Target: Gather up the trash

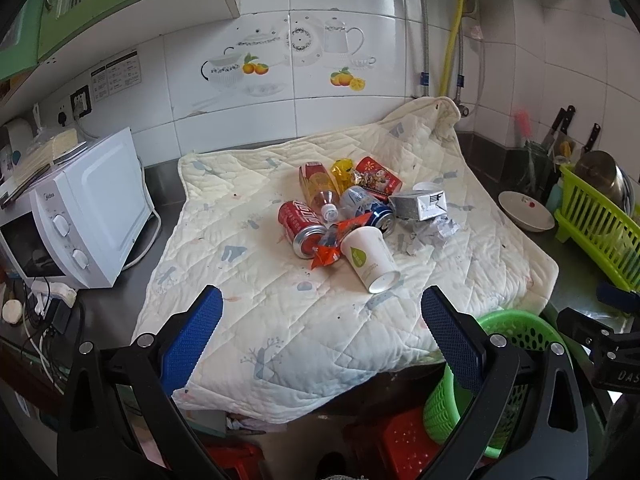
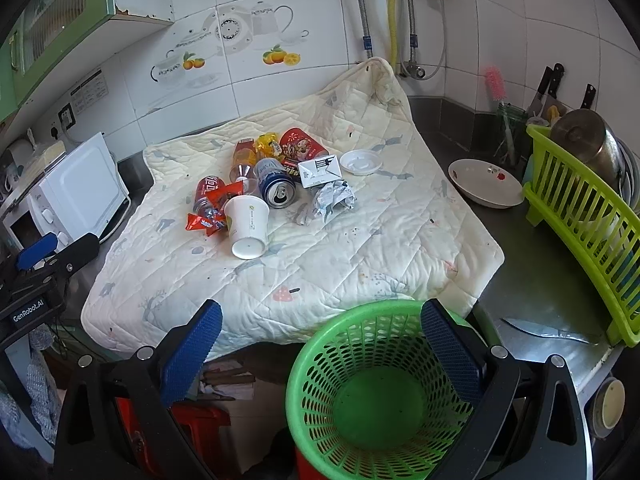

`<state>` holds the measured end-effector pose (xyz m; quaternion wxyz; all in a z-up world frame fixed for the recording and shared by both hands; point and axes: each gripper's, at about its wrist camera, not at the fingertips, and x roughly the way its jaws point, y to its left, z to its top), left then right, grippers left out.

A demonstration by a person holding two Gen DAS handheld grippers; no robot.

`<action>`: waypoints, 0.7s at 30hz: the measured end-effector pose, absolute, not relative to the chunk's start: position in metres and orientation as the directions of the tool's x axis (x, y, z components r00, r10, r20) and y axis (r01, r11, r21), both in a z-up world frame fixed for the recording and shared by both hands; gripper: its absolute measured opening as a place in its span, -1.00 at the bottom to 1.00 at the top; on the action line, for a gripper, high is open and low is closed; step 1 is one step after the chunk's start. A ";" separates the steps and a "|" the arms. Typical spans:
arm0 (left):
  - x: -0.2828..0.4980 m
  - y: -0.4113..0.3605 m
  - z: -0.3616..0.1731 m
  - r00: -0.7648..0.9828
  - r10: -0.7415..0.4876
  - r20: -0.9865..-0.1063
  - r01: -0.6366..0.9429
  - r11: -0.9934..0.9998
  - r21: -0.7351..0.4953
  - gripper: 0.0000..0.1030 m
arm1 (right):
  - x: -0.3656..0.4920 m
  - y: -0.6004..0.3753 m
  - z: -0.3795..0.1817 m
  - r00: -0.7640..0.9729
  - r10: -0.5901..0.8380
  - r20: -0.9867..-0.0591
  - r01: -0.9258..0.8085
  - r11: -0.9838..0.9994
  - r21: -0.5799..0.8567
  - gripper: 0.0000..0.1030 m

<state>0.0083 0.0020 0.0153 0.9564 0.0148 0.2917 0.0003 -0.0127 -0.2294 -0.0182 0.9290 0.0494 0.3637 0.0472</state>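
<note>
While the left gripper [image 1: 322,320] hangs spread and empty, the trash [image 1: 348,216] lies piled mid-quilt [image 1: 280,320] on the desk [image 1: 168,200]. From the right wrist, the right gripper [image 2: 321,332] gapes empty above a green basket [image 2: 376,400].

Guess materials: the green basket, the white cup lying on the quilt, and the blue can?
Green basket: moulded plastic, slightly glossy; uniform colour, regular perforated walls.
White cup: likely paper, matte; thin rolled rim, printed leaf logo, recessed base.
Blue can: metal, probably aluminium; shiny silver top with a pull-tab opening, printed body.
Both grippers hang open, holding nothing.
</note>
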 end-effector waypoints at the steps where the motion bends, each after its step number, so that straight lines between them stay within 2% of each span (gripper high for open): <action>1: 0.006 0.001 0.014 0.831 0.012 -0.556 0.006 1.000 0.030 0.90 | -0.012 -0.229 -0.018 0.732 0.124 -0.670 -0.051 0.991 0.127 0.87; 21: 0.012 0.006 0.015 0.834 0.025 -0.551 -0.011 1.000 0.028 0.90 | -0.005 -0.226 -0.022 0.730 0.137 -0.670 -0.065 0.989 0.131 0.87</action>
